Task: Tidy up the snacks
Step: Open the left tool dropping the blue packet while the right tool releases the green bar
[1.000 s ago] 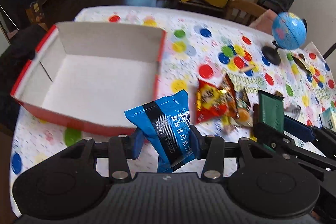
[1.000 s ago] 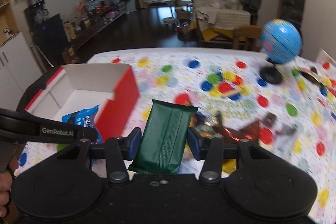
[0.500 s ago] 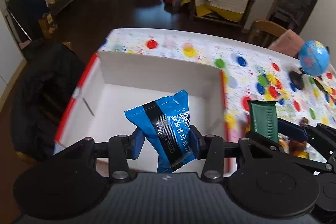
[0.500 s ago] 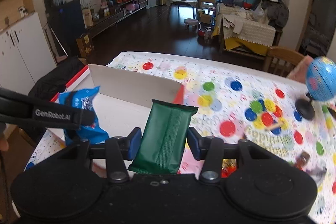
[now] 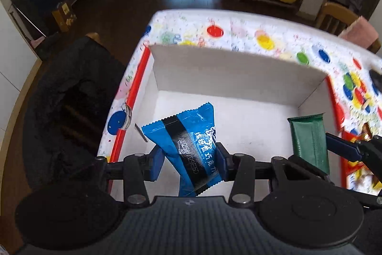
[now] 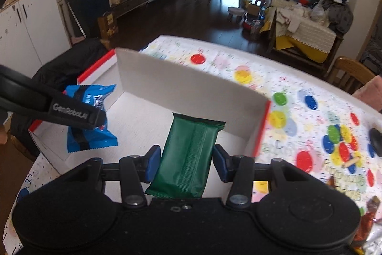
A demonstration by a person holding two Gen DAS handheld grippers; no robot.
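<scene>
Both grippers have travelled from beside the loose snacks to above the red-edged white box (image 5: 238, 78), which now fills each view. From the left wrist view, the left gripper (image 5: 188, 159) hangs over the box's bare white floor, its jaws clamped on a blue packet (image 5: 188, 135) standing tilted between them. Just to its right, the right gripper (image 6: 183, 159) hovers over the same box, pinching an upright green bar (image 6: 188, 154). Leftover snacks (image 6: 367, 219) on the dotted tablecloth (image 6: 298, 111) are cut off at the frame edge and blurred.
</scene>
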